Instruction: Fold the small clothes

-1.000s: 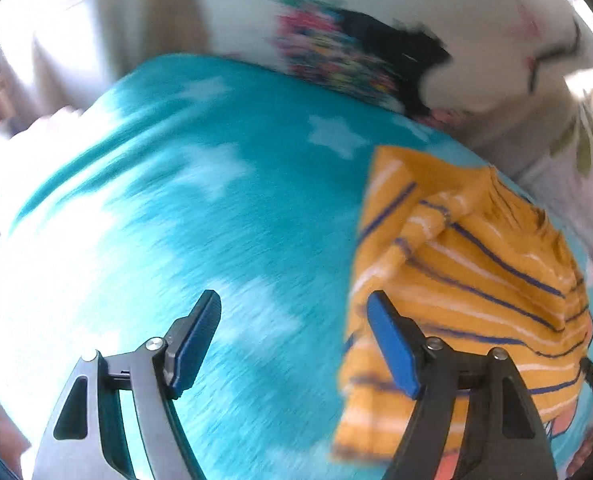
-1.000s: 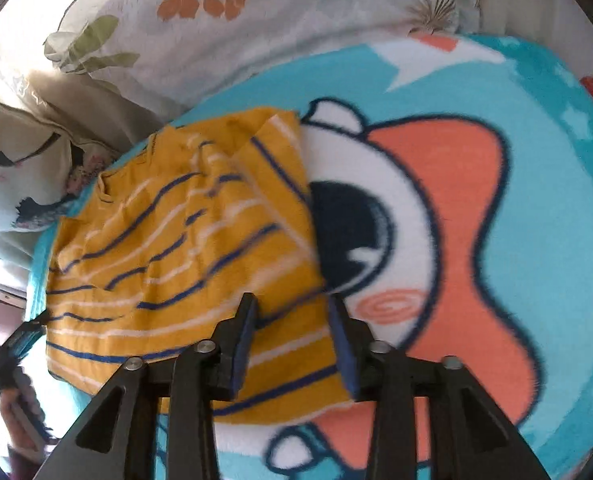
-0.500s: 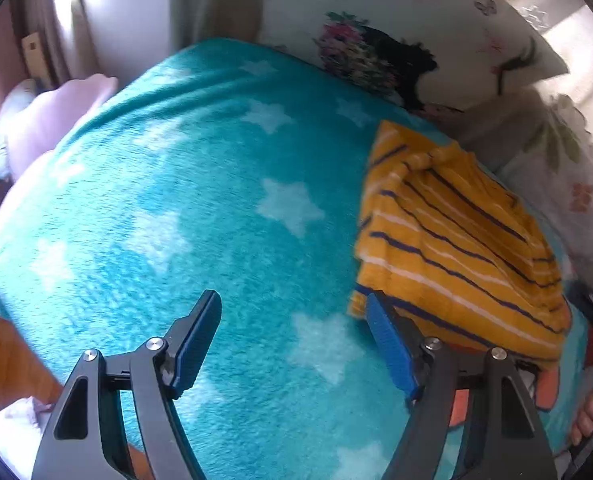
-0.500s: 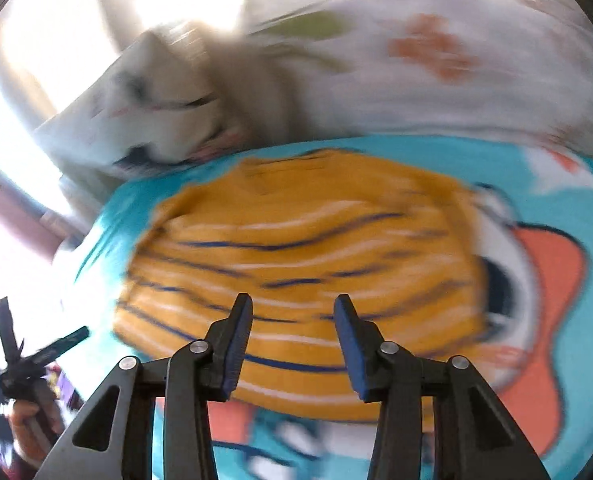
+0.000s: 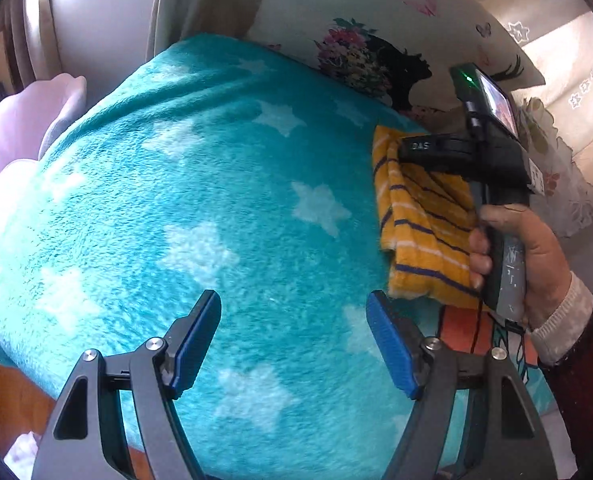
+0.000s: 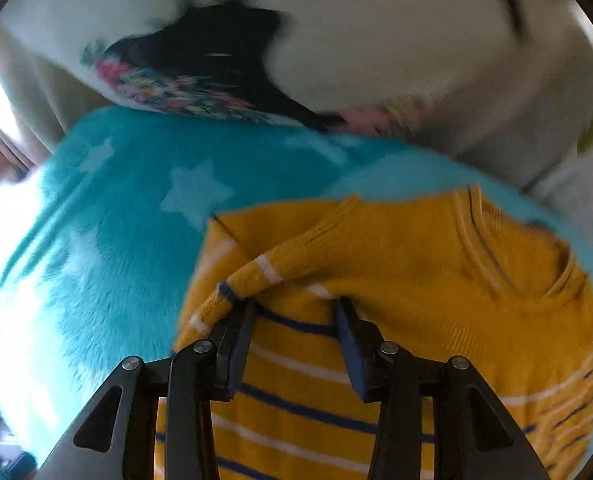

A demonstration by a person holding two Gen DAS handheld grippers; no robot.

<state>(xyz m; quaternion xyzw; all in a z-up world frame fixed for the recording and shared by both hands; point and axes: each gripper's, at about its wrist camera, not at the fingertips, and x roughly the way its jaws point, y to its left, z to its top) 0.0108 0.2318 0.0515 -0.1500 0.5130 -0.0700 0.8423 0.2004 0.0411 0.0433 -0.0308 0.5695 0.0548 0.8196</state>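
A mustard-yellow sweater (image 5: 420, 220) with navy and white stripes lies folded on the teal star blanket (image 5: 216, 200), near the pillows. My right gripper (image 6: 296, 306) points down onto it, its jaws opening. The fingertips rest at a folded sleeve (image 6: 264, 276), with sweater fabric under the gap and the pads not pressing on it. In the left wrist view a hand (image 5: 532, 248) holds that gripper's body (image 5: 476, 152) above the sweater, and its fingers are hidden. My left gripper (image 5: 292, 300) hovers open over bare blanket, left of the sweater, with nothing in it.
Printed pillows (image 5: 356, 12) line the far edge of the bed. A pale pink cushion (image 5: 28, 120) sits off the left side. The blanket's near-left edge drops to a wooden floor (image 5: 0, 396). An orange cartoon patch (image 5: 460, 328) shows beside the sweater's near end.
The right gripper swept across the sweater from its hem side to the sleeve near the collar, rolling as it went. The left gripper drew away from the sweater over bare blanket.
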